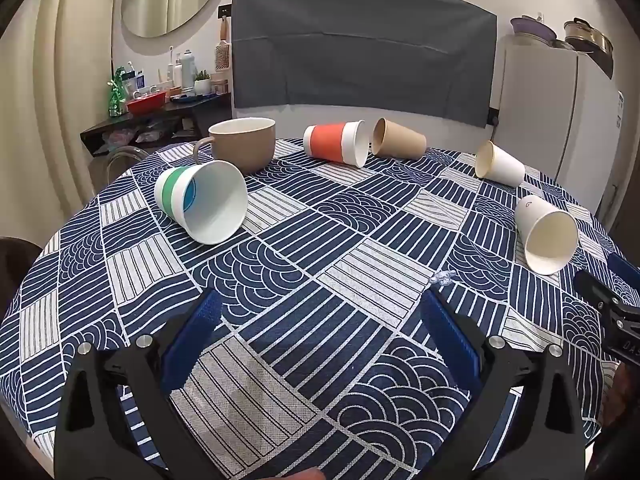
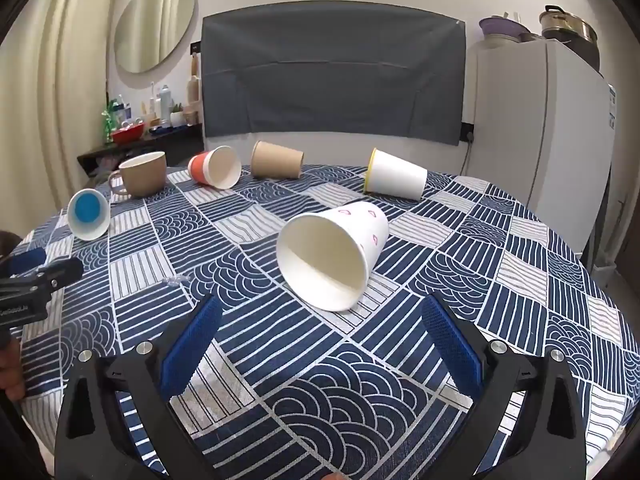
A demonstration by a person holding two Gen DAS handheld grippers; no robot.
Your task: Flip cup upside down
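Several paper cups lie on their sides on the patterned tablecloth. A white cup with pink marks (image 2: pixel 332 254) lies just ahead of my right gripper (image 2: pixel 322 328), mouth toward me; it also shows in the left wrist view (image 1: pixel 546 234). A green-banded cup (image 1: pixel 202 202) with a blue bottom (image 2: pixel 88 218) lies ahead-left of my left gripper (image 1: pixel 320 320). An orange-banded cup (image 1: pixel 336 144), a brown cup (image 1: pixel 398 144) and a yellow-rimmed white cup (image 2: pixel 396 180) lie farther back. Both grippers are open and empty above the cloth.
A tan mug (image 1: pixel 244 148) stands upright at the back left. A small clear plastic piece (image 1: pixel 440 278) lies on the cloth. The round table's edge (image 2: pixel 624 320) curves at the right, with a white fridge (image 2: pixel 540 128) beyond. A cluttered shelf (image 1: pixel 160 100) stands back left.
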